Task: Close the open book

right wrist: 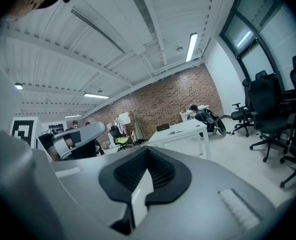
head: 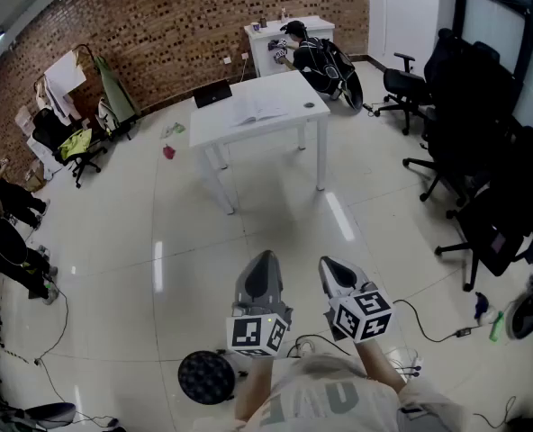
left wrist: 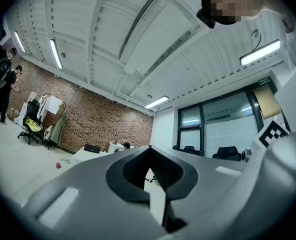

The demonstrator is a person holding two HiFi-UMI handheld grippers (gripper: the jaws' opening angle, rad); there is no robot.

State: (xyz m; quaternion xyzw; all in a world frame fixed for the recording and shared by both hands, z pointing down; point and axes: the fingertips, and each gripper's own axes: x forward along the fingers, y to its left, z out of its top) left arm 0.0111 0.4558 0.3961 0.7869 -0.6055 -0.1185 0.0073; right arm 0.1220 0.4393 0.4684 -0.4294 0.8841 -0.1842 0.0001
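Pale glossy floor fills most of the head view, bounded at the far side by a brick wall and at the right by a row of black office chairs. Mid-room stands a white table, seen also in the right gripper view. On its top, towards the centre, lies the open book, pages up; a dark laptop sits at the table's far left corner, apart from the book. The left gripper and the right gripper are held side by side at the bottom of the head view, close to the person's body and near each other but not touching. Both point ahead across the floor towards the table, roughly level, each with its marker cube (left cube, right cube) nearest the camera. The book is well apart from both sets of fingers, straight ahead of them and beyond a wide stretch of bare floor; neither gripper is over the table. In the left gripper view the left gripper's tips meet with nothing between them. In the right gripper view the right gripper's tips are likewise together and empty.
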